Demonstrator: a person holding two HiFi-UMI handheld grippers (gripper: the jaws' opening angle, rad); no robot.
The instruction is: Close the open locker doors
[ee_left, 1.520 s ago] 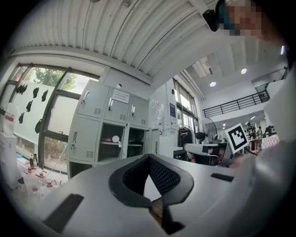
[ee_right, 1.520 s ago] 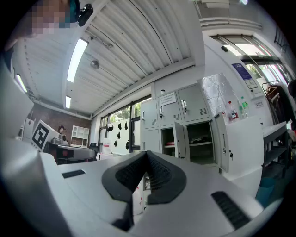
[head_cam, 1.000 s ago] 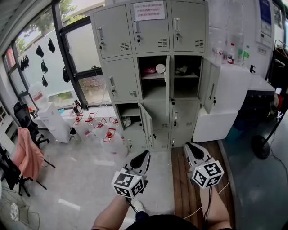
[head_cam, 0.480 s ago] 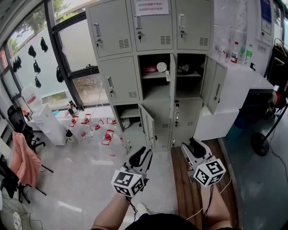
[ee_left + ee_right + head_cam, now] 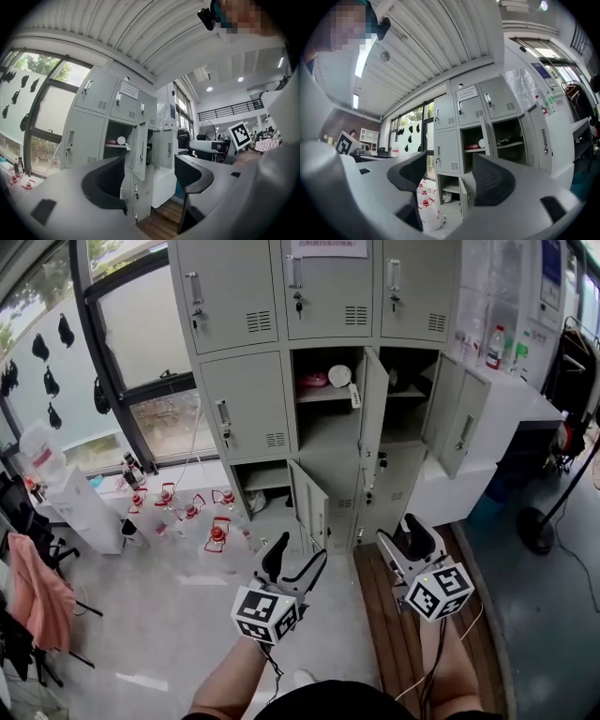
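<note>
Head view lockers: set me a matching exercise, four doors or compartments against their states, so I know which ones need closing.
Things:
1. top centre door
2. middle left door
3. middle centre compartment
4. third-row left door

States:
a. open, pink item inside
b. shut, plain front
c. swung out, lowest of the open doors
d. shut, paper notice on it

Pairs: 1-d, 2-b, 3-a, 4-c

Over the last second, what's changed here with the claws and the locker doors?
Both the left claw and the right claw have just been opening from shut to wide apart, with nothing between their jaws. They moved forward toward the lockers, which now sit closer in the head view. Unchanged: the middle centre door, the middle right door and the lower left door hang open, untouched.
</note>
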